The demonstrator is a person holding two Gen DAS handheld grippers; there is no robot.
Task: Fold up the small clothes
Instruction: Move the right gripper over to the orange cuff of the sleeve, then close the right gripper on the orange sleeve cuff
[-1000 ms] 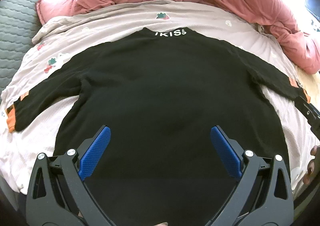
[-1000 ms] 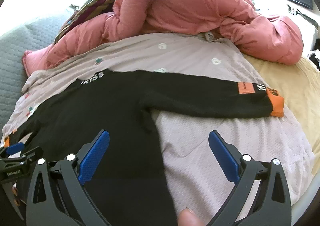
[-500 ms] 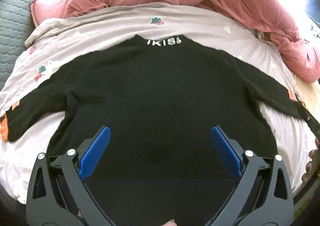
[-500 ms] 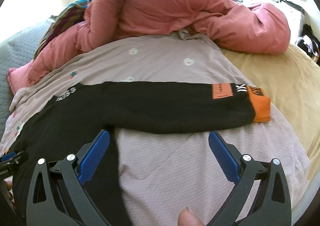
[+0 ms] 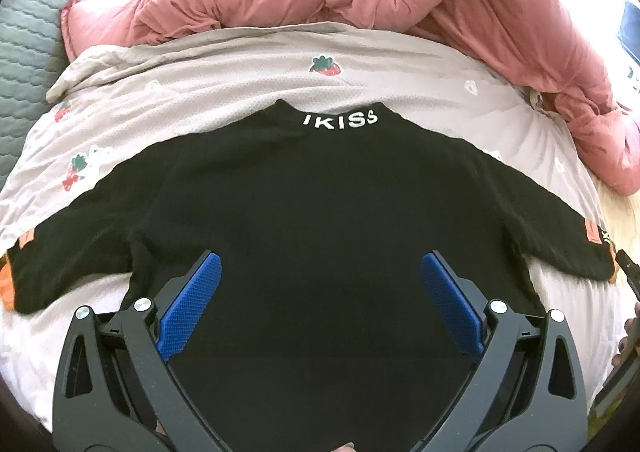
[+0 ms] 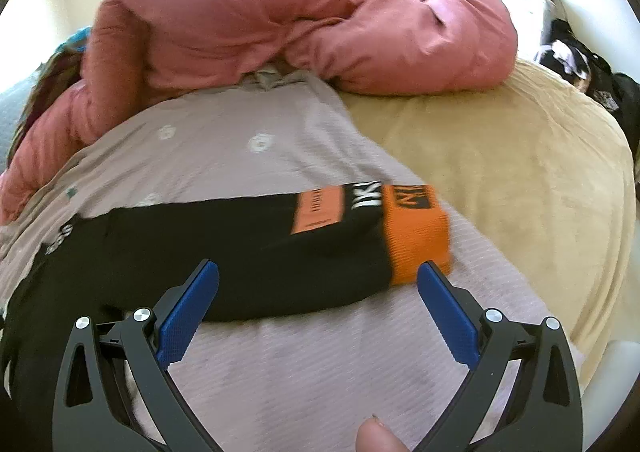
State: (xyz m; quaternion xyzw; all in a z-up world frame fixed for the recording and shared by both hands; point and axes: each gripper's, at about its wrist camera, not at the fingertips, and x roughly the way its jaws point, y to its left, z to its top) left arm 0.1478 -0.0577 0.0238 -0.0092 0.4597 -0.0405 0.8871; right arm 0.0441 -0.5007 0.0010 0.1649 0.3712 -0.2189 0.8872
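A small black long-sleeved top (image 5: 320, 211) lies flat on the bed, sleeves spread to both sides, white lettering at its collar (image 5: 340, 119). My left gripper (image 5: 320, 264) hovers open over the lower body of the top, nothing between its blue pads. In the right wrist view the top's right sleeve (image 6: 248, 244) stretches across, ending in an orange cuff (image 6: 416, 236). My right gripper (image 6: 318, 272) stands open just above the sleeve near that cuff, holding nothing. The other sleeve's orange cuff (image 5: 6, 284) shows at the far left edge.
The top rests on a pale strawberry-print blanket (image 5: 240, 71). A bunched pink duvet (image 6: 280, 31) lies across the back. A tan blanket (image 6: 500, 179) covers the bed to the right; a grey quilted cover (image 5: 32, 31) is at the left. A thumb tip (image 6: 376, 438) shows low down.
My right gripper has swung right along the sleeve and closer to the orange cuff. The left gripper has drifted forward over the top's body. Both stayed open.
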